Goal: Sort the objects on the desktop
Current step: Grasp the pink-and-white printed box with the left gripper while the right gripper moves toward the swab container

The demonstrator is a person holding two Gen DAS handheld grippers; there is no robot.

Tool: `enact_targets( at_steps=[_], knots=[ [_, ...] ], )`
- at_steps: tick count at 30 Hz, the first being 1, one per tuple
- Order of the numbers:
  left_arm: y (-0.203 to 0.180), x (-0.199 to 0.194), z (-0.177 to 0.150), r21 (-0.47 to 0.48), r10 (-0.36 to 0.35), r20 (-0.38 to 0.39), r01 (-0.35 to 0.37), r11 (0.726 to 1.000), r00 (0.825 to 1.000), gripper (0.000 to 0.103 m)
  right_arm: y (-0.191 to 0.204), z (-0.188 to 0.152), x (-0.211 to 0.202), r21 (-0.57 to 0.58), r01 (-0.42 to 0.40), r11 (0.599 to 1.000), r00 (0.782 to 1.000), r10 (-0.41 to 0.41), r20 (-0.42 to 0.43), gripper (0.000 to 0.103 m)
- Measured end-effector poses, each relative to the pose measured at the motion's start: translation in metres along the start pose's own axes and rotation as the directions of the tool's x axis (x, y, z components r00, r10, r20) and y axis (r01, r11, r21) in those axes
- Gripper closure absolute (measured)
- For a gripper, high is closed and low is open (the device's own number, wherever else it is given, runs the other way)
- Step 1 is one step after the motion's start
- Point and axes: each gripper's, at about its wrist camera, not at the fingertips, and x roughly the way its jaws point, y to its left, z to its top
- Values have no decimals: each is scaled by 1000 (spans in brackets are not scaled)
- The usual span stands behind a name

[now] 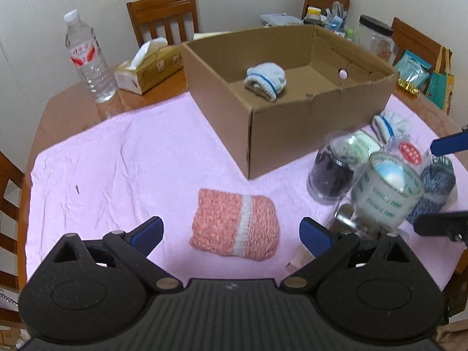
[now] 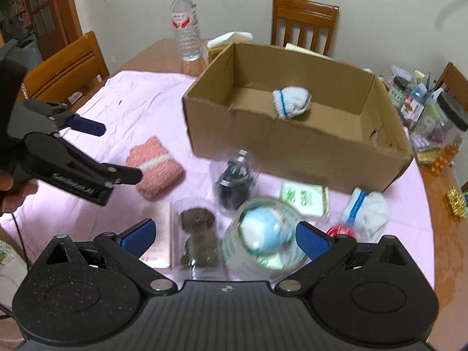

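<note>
While one white sock (image 1: 265,79) sits boxed (another (image 2: 369,209) outside), one pink roll (image 1: 235,226)

A glossy wooden worktop (image 1: 73,99) is covered by a creased pink cloth (image 1: 117,161). The matt cardboard box (image 1: 278,134) holds a knitted sock (image 1: 264,80); the clear plastic jar (image 2: 263,234) looks shiny.

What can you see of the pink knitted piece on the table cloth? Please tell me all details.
The pink knitted piece is a folded, soft bundle of coarse salmon-pink yarn with one pale grey-white stripe across it. It lies flat on the pink cloth, in front of the cardboard box and apart from it. The left gripper is open and frames it, but neither finger touches it. Nothing else rests on it.
</note>
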Motion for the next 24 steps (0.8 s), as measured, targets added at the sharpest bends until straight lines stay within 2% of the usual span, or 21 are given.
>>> enact_targets(
  at_steps=[12,16,19,24],
  knots=[
    [-4,20,-10,7,9,-14,-9,1000,1000,4,12,-19,-2,23,-1,1000,1000,1,-20,0],
    [-15,11,-18,34,-52,-1,52,998,999,4,10,-22,-2,29,2,1000,1000,-1,-25,0],
    [-24,5,-25,71,-126,5,125,990,992,4,8,-25,-2,37,6,999,1000,-5,-29,0],
    [-39,-2,-34,189,-248,0,244,951,969,4,3,-29,-3,49,5,999,999,-4,-34,0]
  ],
)
